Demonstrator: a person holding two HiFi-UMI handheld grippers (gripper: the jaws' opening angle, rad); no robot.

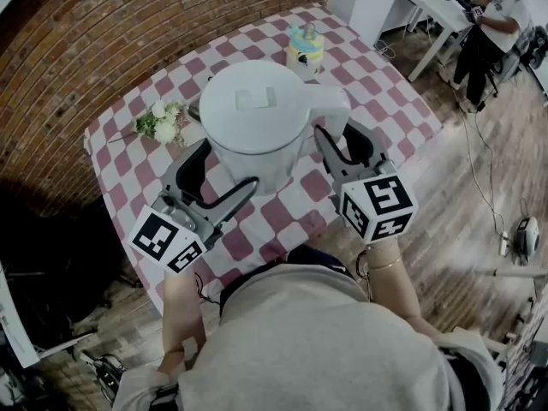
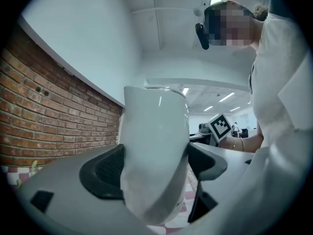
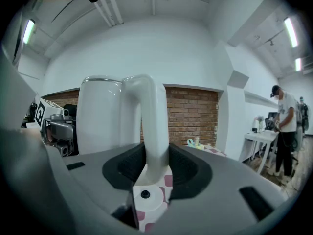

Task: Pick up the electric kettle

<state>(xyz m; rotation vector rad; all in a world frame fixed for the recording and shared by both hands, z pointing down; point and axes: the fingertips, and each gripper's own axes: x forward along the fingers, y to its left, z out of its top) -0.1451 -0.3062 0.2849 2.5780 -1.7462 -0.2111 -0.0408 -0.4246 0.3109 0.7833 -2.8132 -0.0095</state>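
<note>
Electric kettle (image 1: 257, 114) is in the air over the checkered bench (image 1: 377, 84), carried by both units. Left hand-held gripper (image 1: 214, 182) is clamped on the kettle's body, pads pressed against both sides. Right hand-held gripper (image 1: 347, 148) is pinching the kettle's handle (image 3: 151, 126). White round base (image 3: 145, 196) sits on the bench below the handle.

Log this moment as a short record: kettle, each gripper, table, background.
kettle: white electric kettle, lid on, held between both grippers above the table
left gripper: shut on the kettle, on the side opposite the handle
right gripper: shut on the handle
table: checkered cloth; flowers; round white base below the handle
background: brick wall; person at a desk
</note>
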